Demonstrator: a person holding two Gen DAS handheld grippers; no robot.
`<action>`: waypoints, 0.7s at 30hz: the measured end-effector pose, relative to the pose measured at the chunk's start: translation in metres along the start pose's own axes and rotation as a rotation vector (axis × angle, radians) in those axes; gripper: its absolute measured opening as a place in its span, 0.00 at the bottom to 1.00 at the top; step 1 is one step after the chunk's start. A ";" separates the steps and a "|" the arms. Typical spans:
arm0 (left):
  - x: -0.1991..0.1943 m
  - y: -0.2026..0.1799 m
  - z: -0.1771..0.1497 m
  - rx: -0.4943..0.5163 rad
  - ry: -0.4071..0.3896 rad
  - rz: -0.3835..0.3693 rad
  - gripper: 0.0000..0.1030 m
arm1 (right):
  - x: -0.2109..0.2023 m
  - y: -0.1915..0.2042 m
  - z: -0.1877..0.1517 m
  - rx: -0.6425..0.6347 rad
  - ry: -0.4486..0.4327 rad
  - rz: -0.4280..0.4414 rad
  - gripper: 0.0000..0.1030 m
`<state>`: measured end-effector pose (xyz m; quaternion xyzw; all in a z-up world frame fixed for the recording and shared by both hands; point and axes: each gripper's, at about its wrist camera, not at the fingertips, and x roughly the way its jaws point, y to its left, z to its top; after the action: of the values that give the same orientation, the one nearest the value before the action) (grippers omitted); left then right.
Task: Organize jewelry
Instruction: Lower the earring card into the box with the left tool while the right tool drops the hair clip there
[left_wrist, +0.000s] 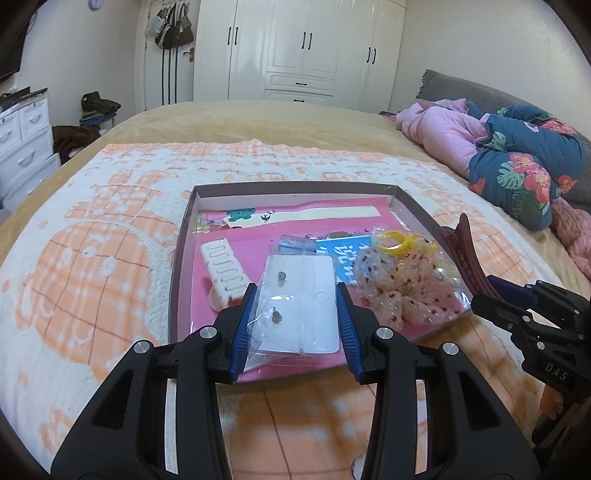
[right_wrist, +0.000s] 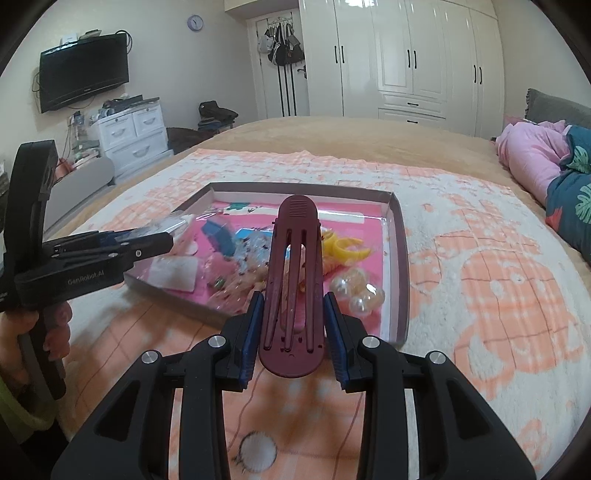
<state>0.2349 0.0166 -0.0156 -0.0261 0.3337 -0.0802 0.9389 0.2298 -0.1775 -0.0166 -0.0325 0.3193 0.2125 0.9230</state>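
A shallow brown box (left_wrist: 177, 258) with a pink lining lies on the bed. My left gripper (left_wrist: 295, 299) is shut on a clear plastic bag holding an earring card (left_wrist: 299, 306), just above the box's near edge. My right gripper (right_wrist: 293, 306) is shut on a dark red hair clip (right_wrist: 291, 280), held over the box's (right_wrist: 400, 258) near side. That clip also shows in the left wrist view (left_wrist: 467, 254). In the box lie a white comb-like clip (left_wrist: 223, 271), a yellow ring (right_wrist: 343, 249), a dotted fabric bow (left_wrist: 391, 280) and pearl beads (right_wrist: 358, 291).
The box sits on an orange and white blanket (left_wrist: 110, 240). Pink and blue floral bedding (left_wrist: 517, 158) is piled at the right. A white drawer unit (right_wrist: 129, 136), a wall television (right_wrist: 83, 72) and white wardrobes (right_wrist: 406, 55) stand beyond the bed.
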 end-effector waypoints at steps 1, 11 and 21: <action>0.003 0.000 0.002 0.000 0.000 0.002 0.32 | 0.004 -0.001 0.002 0.001 0.003 -0.001 0.31; 0.028 0.006 0.008 -0.003 0.015 0.033 0.32 | 0.037 -0.003 0.018 -0.019 0.021 -0.010 0.31; 0.038 0.015 0.013 -0.013 0.012 0.051 0.32 | 0.064 0.008 0.030 -0.055 0.039 0.028 0.31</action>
<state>0.2737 0.0248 -0.0309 -0.0232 0.3402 -0.0543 0.9385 0.2886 -0.1409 -0.0311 -0.0577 0.3316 0.2336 0.9122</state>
